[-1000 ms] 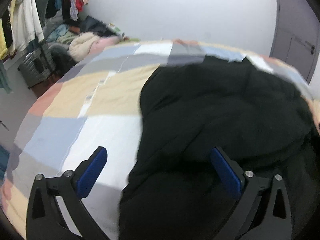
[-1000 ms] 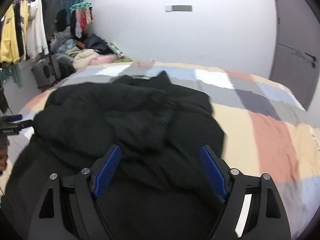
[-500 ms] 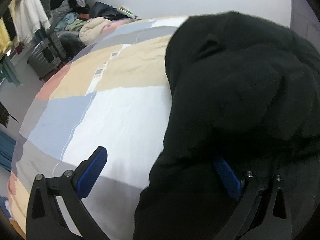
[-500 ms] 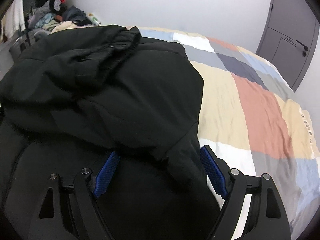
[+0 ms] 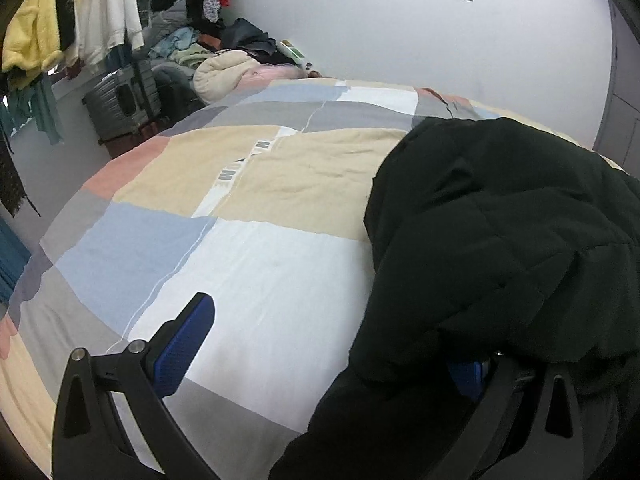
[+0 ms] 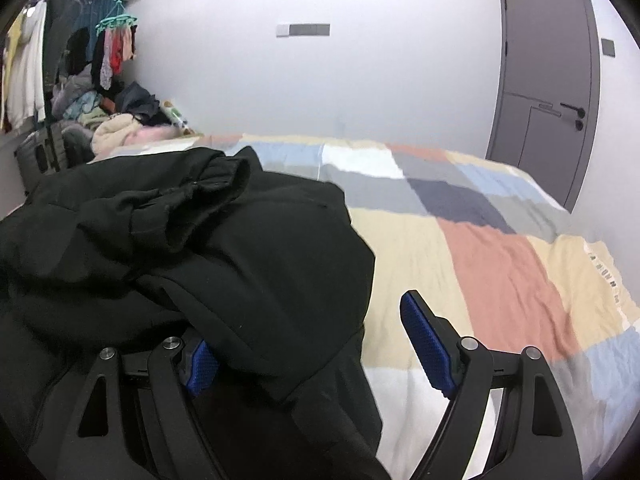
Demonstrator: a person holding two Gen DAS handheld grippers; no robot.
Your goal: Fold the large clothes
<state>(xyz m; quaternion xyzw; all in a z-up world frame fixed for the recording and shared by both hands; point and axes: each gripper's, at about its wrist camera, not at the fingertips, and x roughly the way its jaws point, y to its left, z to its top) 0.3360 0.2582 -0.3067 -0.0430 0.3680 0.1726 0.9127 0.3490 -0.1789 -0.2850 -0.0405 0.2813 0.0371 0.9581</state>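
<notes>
I have one black padded jacket to deal with, heaped in folds on the patchwork bedspread, toward the near edge of the bed; in the left wrist view it fills the right side, in the right wrist view the left side, so it sits between my two tools. A ribbed cuff or collar lies bunched on top of the heap. My left gripper stands spread wide: its one free blue pad hangs over a white patch of the bedspread, and the other pad is mostly buried under a drooping fold of the jacket, with cloth draped over it rather than pinched. My right gripper is the same in mirror, jaws wide apart, one blue pad clear above the cream and white patches, the other half covered by the jacket's edge; nothing is clamped. Beyond the bed I count one grey door at the far right corner, one grey suitcase beside the far left corner, a pile of mixed clothes behind it, and garments hanging on a rail along the left wall
</notes>
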